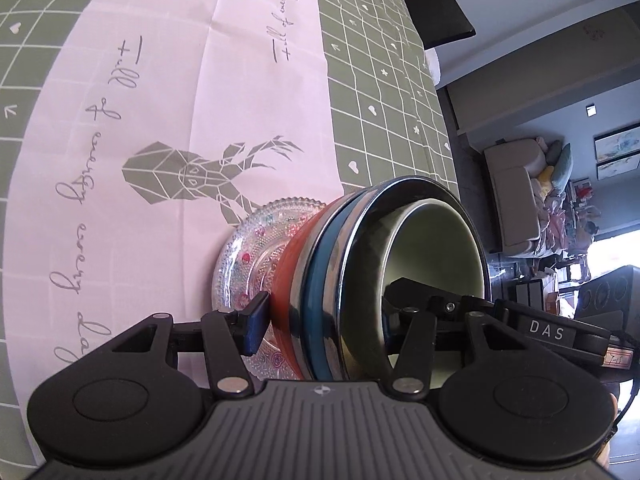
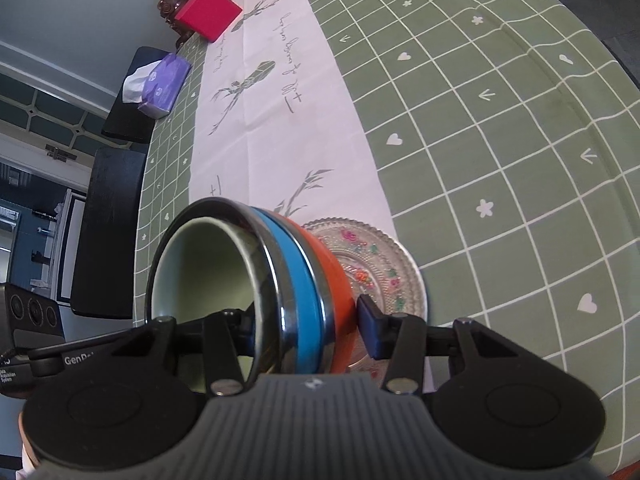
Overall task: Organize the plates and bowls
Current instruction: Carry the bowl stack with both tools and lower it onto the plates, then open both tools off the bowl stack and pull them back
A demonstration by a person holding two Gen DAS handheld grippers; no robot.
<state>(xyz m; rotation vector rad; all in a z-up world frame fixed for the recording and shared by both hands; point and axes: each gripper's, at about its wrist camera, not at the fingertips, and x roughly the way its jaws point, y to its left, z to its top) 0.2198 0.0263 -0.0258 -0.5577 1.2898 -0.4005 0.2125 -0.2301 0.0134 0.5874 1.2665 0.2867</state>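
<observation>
Nested steel bowls with orange and blue bands (image 1: 320, 280), on patterned glass plate (image 1: 248, 256), clamped by left gripper (image 1: 324, 312) and right gripper (image 2: 304, 320) over pink table runner (image 1: 168, 80); stacking done, set-down left

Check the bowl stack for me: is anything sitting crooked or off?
Nothing is spilled or broken. The nested bowl stack sits on the glass plate, gripped at its rim by the left tool and right tool. Any apparent tilt may just be the fisheye view.
</observation>
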